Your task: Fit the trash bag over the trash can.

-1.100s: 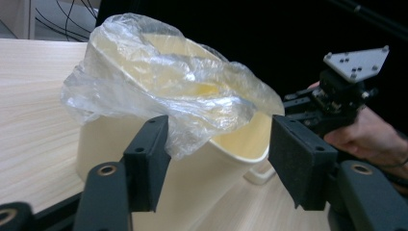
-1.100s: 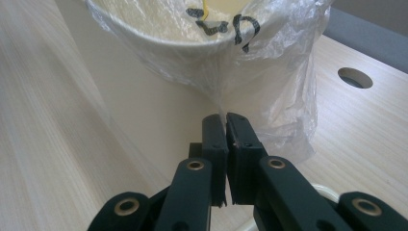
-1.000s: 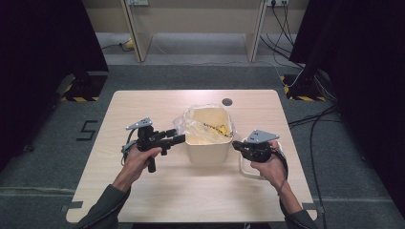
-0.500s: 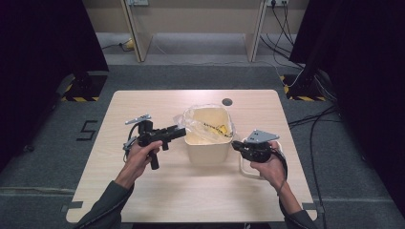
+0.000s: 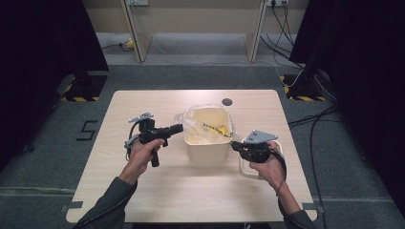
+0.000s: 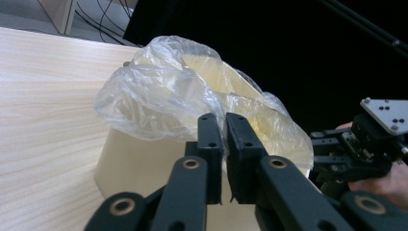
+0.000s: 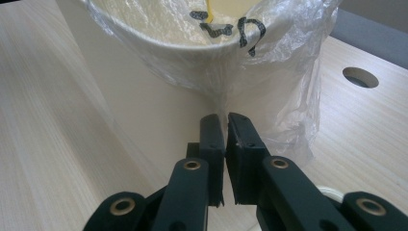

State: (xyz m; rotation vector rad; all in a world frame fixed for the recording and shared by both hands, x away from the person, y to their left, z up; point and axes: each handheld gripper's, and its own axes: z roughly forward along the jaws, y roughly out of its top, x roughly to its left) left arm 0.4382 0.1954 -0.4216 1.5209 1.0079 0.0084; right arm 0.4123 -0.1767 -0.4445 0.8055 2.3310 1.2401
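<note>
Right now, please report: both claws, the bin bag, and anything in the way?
Left claw just closed on the plastic bag at the bin rim. Right claw shut on the bag's opposite edge. Nothing in the way.

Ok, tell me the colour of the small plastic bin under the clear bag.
Cream bin, clearest in the high view.

We see a matt cream plastic bin lined with a thin, glossy, crinkled clear plastic bag, standing on a smooth pale wood-grain table; the grippers' jaws are matt black plastic.
</note>
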